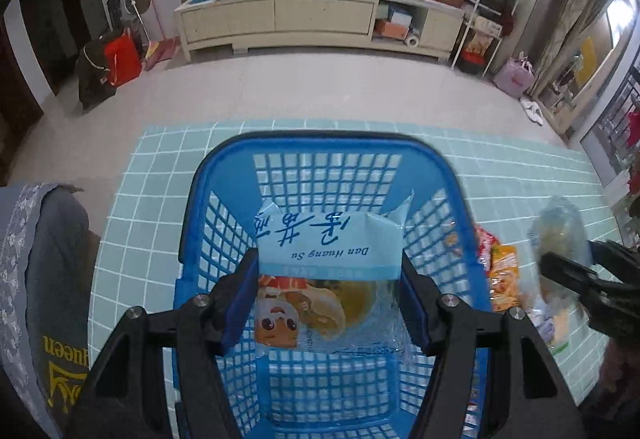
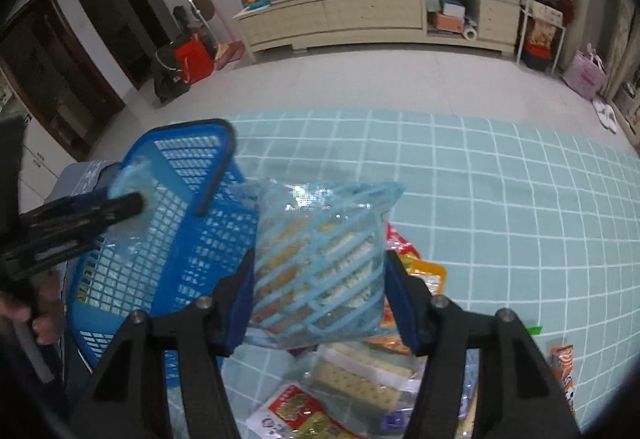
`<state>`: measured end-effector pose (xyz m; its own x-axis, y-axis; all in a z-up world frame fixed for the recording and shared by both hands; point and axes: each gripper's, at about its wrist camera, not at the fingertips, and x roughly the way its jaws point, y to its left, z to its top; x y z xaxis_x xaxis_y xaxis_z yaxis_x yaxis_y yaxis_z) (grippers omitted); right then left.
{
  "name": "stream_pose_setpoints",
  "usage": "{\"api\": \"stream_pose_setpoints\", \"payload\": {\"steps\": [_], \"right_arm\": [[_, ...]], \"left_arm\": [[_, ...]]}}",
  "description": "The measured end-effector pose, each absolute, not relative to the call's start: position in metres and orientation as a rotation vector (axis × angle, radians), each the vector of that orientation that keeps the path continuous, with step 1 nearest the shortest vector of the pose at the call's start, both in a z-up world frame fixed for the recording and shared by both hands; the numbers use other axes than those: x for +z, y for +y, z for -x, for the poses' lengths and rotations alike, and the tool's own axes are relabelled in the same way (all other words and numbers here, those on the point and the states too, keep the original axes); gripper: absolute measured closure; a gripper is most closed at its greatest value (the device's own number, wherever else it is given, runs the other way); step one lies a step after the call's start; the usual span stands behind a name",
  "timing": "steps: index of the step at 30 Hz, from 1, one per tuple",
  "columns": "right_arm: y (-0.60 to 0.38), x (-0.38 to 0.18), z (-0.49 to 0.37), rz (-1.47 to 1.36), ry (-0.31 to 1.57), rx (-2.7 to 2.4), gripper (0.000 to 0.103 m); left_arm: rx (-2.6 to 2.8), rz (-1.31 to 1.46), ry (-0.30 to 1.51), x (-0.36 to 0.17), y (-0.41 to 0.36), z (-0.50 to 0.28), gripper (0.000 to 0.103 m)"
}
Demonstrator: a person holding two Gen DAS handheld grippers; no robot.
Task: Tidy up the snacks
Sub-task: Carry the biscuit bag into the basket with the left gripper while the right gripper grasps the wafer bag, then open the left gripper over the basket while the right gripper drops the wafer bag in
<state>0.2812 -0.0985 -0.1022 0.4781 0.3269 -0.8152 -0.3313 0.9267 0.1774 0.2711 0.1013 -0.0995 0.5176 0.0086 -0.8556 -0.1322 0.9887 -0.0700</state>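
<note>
My left gripper (image 1: 328,279) is shut on a light-blue egg-yolk pastry packet (image 1: 328,239), which hangs over the inside of the blue mesh basket (image 1: 320,143). In the right wrist view my right gripper (image 2: 320,279) is shut on a clear biscuit packet with blue stripes (image 2: 320,239), lifted above a pile of snack packets (image 2: 360,375) beside the basket (image 2: 188,131). The left wrist view shows the right gripper (image 1: 560,263) as a blur to the basket's right. The left gripper (image 2: 132,205) appears over the basket's rim in the right wrist view.
A teal grid-patterned cloth (image 2: 500,219) covers the table. Orange and red packets (image 2: 432,275) lie by the basket, another (image 2: 564,371) at the right edge. A grey patterned cloth (image 1: 48,259) sits left of the basket. A person's hand (image 2: 44,319) grips the left handle.
</note>
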Motion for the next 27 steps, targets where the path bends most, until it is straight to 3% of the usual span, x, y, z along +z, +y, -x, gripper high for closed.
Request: {"api": "stream_pose_setpoints", "payload": {"steps": [6, 9, 27], "right_arm": [[-0.091, -0.098, -0.272, 0.011, 0.985, 0.418, 0.039], [-0.092, -0.102, -0.269, 0.009, 0.994, 0.413, 0.039], [-0.072, -0.055, -0.223, 0.047, 0.940, 0.432, 0.038]], "left_arm": [[0.083, 0.133, 1.028, -0.103, 0.109, -0.282, 0.039], [0.079, 0.085, 1.042, -0.106, 0.109, -0.287, 0.031], [0.032, 0.104, 0.951, -0.062, 0.113, -0.216, 0.031]]}}
